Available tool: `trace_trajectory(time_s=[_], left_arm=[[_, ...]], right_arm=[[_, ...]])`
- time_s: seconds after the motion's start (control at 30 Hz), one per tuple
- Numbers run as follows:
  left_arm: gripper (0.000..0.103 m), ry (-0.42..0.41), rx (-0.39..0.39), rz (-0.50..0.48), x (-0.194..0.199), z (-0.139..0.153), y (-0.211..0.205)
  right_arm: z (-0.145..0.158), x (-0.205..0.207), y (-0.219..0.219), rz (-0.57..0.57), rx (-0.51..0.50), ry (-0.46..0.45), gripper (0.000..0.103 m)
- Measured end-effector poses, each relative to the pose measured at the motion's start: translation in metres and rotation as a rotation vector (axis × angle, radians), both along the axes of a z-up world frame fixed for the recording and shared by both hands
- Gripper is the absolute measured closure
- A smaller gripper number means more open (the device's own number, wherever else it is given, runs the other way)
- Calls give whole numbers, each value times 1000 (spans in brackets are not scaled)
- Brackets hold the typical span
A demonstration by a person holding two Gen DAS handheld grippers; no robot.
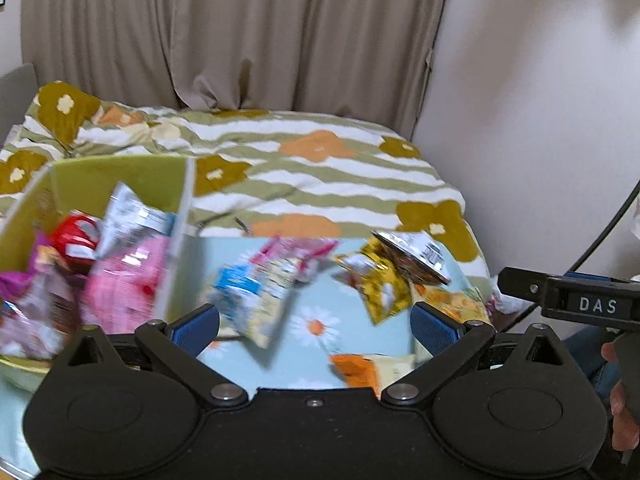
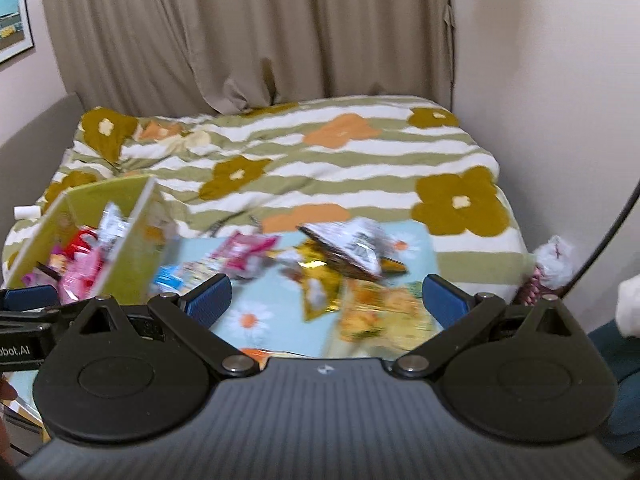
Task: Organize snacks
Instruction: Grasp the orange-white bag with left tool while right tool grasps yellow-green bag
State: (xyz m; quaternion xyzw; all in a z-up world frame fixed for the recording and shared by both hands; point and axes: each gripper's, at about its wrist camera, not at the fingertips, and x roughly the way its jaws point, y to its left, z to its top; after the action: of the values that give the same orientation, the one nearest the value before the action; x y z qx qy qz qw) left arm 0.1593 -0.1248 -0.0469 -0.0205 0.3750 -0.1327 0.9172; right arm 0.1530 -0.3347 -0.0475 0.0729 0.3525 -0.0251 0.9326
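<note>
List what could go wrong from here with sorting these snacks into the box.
1. Both views are blurred and both grippers, left gripper and right gripper, are open and empty, so a grab may miss.
2. The gold packet lies under the silver packet; pulling one could drag the other.
3. The green box sits on soft bedding and already looks full, so a push might tip it.

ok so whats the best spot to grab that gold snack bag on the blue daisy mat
Pinch the gold snack bag at its lower free edge, coming from the near side with the open left hand-held gripper. The bag lies flat, and its far end is tucked under the silver packet, so the near edge is the exposed part. Blur hides where its seal is.
</note>
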Motion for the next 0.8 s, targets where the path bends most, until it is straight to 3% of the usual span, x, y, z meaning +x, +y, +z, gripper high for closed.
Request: trace_trajectory(time_s=[0.2, 0.43, 0.67, 0.8], left_arm=[[0, 72, 20, -2, 6, -41, -48], [2, 201, 64, -3, 16, -98, -82], [10, 271, 99, -12, 29, -135, -93], [20, 324, 126, -26, 34, -152, -98]], right_arm=[[-33, 22, -42, 29, -1, 54, 0], [-80, 54, -59, 45, 51, 145, 0], [-113, 75, -56, 39, 75, 199, 0], [-122, 84, -53, 31, 56, 216, 0]])
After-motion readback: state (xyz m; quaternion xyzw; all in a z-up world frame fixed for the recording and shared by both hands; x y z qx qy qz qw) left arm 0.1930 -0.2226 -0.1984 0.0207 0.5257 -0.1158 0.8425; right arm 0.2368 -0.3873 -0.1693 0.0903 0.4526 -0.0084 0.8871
